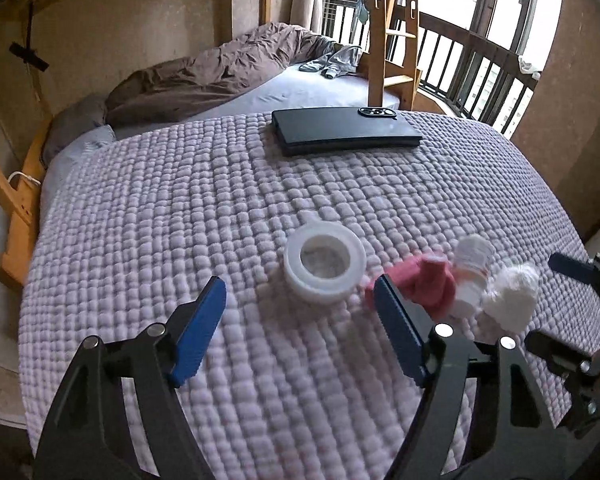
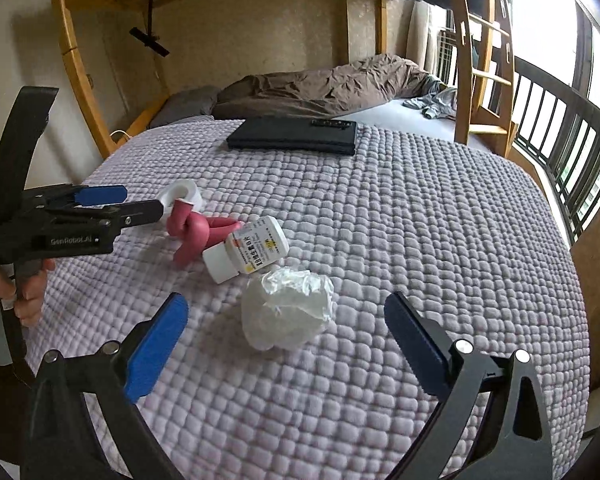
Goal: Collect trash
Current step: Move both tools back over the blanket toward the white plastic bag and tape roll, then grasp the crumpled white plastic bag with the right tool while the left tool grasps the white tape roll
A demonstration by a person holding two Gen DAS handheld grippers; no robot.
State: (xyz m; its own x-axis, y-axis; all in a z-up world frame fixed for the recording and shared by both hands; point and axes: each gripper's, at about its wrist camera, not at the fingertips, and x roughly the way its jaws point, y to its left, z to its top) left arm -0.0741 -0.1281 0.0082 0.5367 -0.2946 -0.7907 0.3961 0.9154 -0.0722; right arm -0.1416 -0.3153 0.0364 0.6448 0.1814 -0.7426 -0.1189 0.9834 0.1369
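2 open grippers, tape roll point(image 2: 182, 196) half-hidden

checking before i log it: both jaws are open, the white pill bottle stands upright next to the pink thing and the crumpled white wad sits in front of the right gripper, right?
One thing is wrong: the pill bottle lies on its side, not upright, as the right wrist view shows. It does lie beside the pink thing, the crumpled white wad sits ahead of the right gripper, and both it and the left gripper have open jaws.

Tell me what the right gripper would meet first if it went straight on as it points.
Most likely the crumpled white tissue, lying on the quilt between and just ahead of the open right gripper; exact depth is unclear.
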